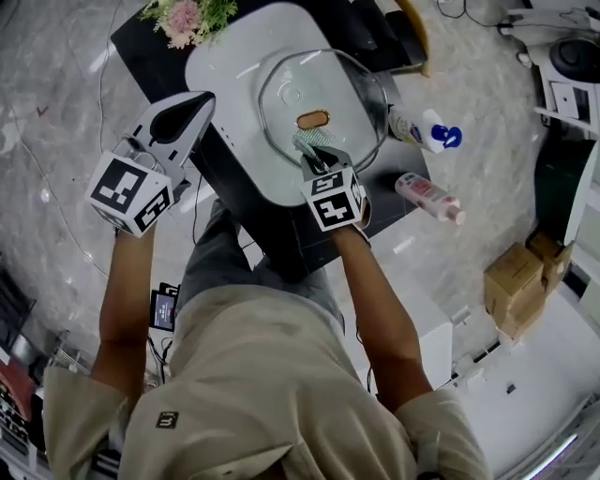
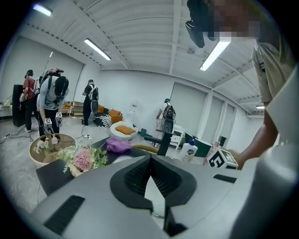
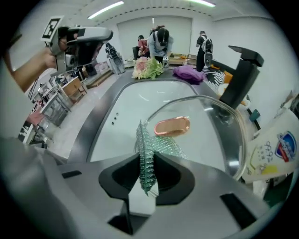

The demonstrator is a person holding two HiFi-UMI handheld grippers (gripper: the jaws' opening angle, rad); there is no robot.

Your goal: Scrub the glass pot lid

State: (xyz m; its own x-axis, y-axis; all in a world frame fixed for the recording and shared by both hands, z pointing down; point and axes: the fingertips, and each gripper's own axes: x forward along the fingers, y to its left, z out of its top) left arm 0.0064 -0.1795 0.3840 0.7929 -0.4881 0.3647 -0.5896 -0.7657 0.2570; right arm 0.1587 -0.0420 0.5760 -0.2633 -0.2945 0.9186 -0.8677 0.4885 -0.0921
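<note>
Head view shows a soap bottle (image 1: 427,128) and a pink bottle (image 1: 428,197) right of the white sink (image 1: 217,58), flowers (image 1: 187,17) beyond it, and a black faucet (image 3: 242,72) at the rim. Open room lies to the left, where the left gripper (image 1: 202,101) hangs with jaws pressed together, empty. The clear glass pot lid (image 1: 281,94), with a copper knob, lies in the basin. The right gripper (image 1: 314,155) pinches a green scrub cloth (image 3: 147,158) against it.

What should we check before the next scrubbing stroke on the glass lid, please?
1. Scrub cloth clamped in the right hand-held gripper: ok.
2. Cloth lying on the glass lid, beside its handle: ok.
3. Lid sitting inside the sink: ok.
4. Lid steadied by the left hand-held gripper: not ok; it is shut, empty and held up away from the lid.
5. Soap or water on the lid: cannot tell.
</note>
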